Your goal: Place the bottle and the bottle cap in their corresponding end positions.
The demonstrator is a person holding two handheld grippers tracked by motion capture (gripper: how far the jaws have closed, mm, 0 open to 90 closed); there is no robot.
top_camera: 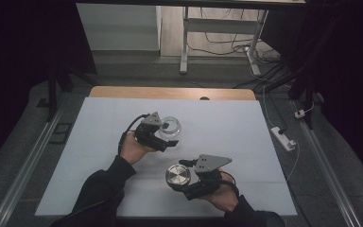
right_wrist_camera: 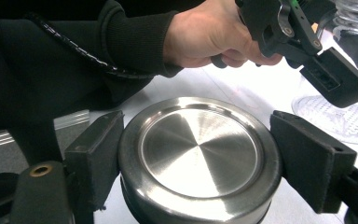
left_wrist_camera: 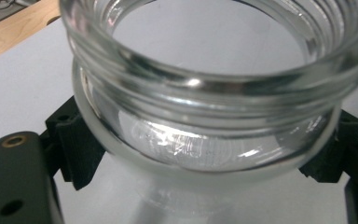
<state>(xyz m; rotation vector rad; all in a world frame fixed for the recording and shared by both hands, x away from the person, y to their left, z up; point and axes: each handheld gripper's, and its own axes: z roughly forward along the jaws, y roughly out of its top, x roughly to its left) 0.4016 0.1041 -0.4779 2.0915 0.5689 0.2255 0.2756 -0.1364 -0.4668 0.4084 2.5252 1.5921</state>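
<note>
The surface [top_camera: 227, 118] was covered by a pale sheet, with a strip of bare wood along its far edge and dark floor all around it. We saw, nearest the bottom of the high view and a little right of centre, the right claw [top_camera: 182, 182] closed on a round steel lid [top_camera: 177, 176]; in the right gripper view the lid [right_wrist_camera: 200, 154] sat flat between the two black pads, each pressed against its rim. Above it, toward the middle of the high view, our left claw [top_camera: 170, 142] gripped a clear glass jar [top_camera: 170, 126]. In the left gripper view the jar [left_wrist_camera: 214, 107] stood with its threaded mouth open at the top of the frame, and the pads touched its body on either side below the neck. Jar and lid were apart, the jar up and slightly left of the lid. Farther off, at the top of the high view, stood white desk legs [top_camera: 184, 42] with loose cables [top_camera: 227, 45] on the floor.
</note>
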